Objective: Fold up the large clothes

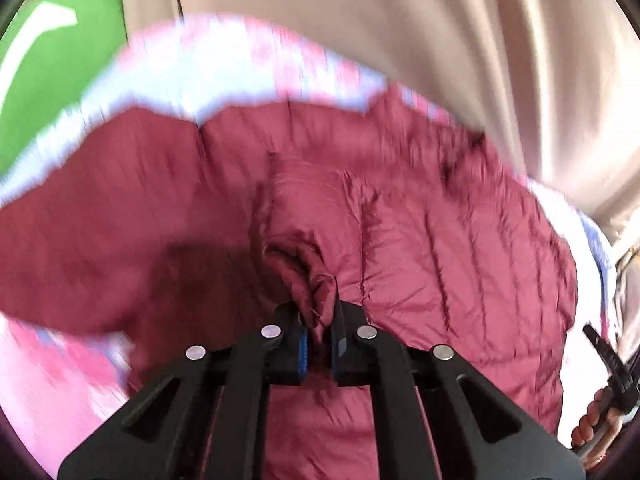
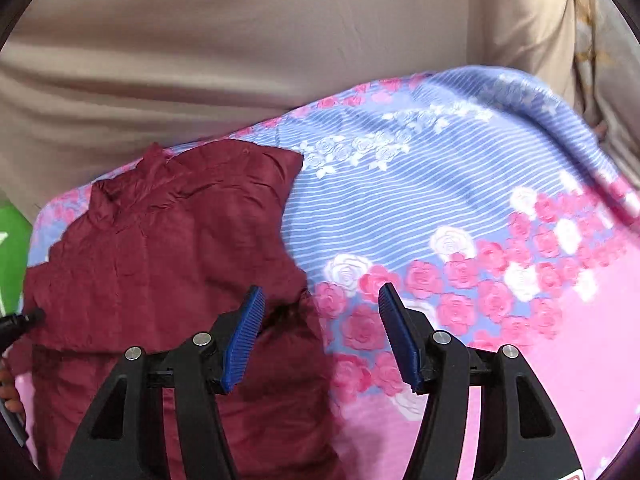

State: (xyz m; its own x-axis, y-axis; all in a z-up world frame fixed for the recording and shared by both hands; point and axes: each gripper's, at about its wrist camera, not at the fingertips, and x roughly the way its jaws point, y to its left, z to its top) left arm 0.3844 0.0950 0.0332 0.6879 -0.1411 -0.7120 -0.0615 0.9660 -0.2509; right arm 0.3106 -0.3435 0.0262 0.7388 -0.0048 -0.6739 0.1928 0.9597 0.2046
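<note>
Bed under a floral pink-and-blue sheet (image 2: pixel 460 208), maroon quilted jacket (image 2: pixel 160 240) spread on its left part

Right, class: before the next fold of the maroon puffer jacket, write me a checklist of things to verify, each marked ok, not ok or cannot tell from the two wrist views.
1. Left gripper shut on a bunched piece of the maroon jacket: ok.
2. Right gripper open, nothing between its blue pads: ok.
3. Jacket lies on the floral sheet, not hanging off it: ok as far as seen; its near end is hidden by the grippers.
4. Jacket flat and smooth: not ok, it is creased and bunched.
5. Which part the left gripper holds, sleeve or hem: cannot tell, the view is blurred.
</note>
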